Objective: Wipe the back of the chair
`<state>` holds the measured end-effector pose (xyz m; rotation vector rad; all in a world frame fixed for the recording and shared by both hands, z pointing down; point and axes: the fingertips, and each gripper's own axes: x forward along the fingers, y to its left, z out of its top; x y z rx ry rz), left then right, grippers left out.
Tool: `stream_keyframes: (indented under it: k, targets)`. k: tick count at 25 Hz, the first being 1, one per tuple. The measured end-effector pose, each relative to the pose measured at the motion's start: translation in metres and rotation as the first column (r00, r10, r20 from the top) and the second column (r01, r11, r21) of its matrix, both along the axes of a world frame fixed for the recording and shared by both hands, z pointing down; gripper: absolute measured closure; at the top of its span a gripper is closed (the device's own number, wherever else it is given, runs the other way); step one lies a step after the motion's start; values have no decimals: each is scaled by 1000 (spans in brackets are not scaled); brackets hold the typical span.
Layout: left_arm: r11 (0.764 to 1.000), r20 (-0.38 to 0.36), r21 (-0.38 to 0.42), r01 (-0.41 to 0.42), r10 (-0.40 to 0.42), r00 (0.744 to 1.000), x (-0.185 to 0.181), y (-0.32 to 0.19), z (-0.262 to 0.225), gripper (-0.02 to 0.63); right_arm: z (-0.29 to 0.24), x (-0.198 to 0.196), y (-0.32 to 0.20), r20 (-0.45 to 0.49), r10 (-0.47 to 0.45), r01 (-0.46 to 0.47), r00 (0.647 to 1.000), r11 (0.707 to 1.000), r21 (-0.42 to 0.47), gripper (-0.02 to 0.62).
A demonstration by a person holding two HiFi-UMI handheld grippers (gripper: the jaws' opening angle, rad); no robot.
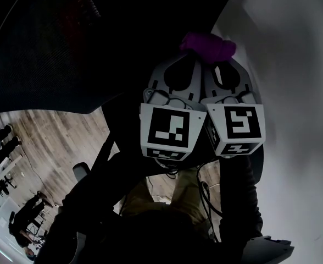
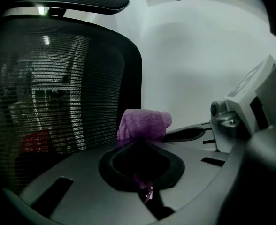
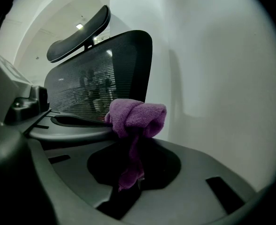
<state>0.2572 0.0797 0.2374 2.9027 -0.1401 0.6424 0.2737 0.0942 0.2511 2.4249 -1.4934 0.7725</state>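
Note:
The chair's black mesh back (image 1: 51,43) fills the upper left of the head view. It stands left of the jaws in the left gripper view (image 2: 58,88) and behind them in the right gripper view (image 3: 100,74). A bunched purple cloth (image 1: 208,45) sits at the tips of both grippers, which are held side by side. My left gripper (image 1: 186,56) (image 2: 142,139) is shut on the cloth (image 2: 145,124), with a tail showing in its gap. My right gripper (image 1: 224,59) (image 3: 133,135) is shut on it too, and a strip of cloth (image 3: 135,116) hangs between its jaws. The cloth is just off the chair back's edge.
A white wall (image 1: 293,65) (image 3: 213,78) runs close on the right. The chair's headrest (image 2: 72,1) (image 3: 79,36) sits above the mesh. Wooden floor (image 1: 46,142) lies below, with the chair's lower frame (image 1: 80,172) and dark equipment (image 1: 24,219) at the lower left.

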Motion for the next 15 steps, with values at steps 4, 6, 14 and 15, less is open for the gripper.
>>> stream_keyframes:
  k: [4, 6, 14, 15]
  targets:
    - [1000, -3, 1, 1, -1, 1000, -2, 1, 0, 597, 0, -2, 1, -3, -1, 1, 1000, 1000, 0, 538]
    - [1000, -3, 2, 8, -8, 1000, -5, -1, 0, 597, 0, -5, -1, -6, -8, 8, 1000, 1000, 1, 538]
    - [999, 0, 13, 34, -34, 999, -24, -10, -5, 597, -5, -23, -10, -6, -34, 34, 999, 999, 11, 538]
    - [999, 0, 15, 37, -37, 999, -26, -11, -6, 597, -6, -26, -12, -7, -38, 38, 999, 999, 12, 538]
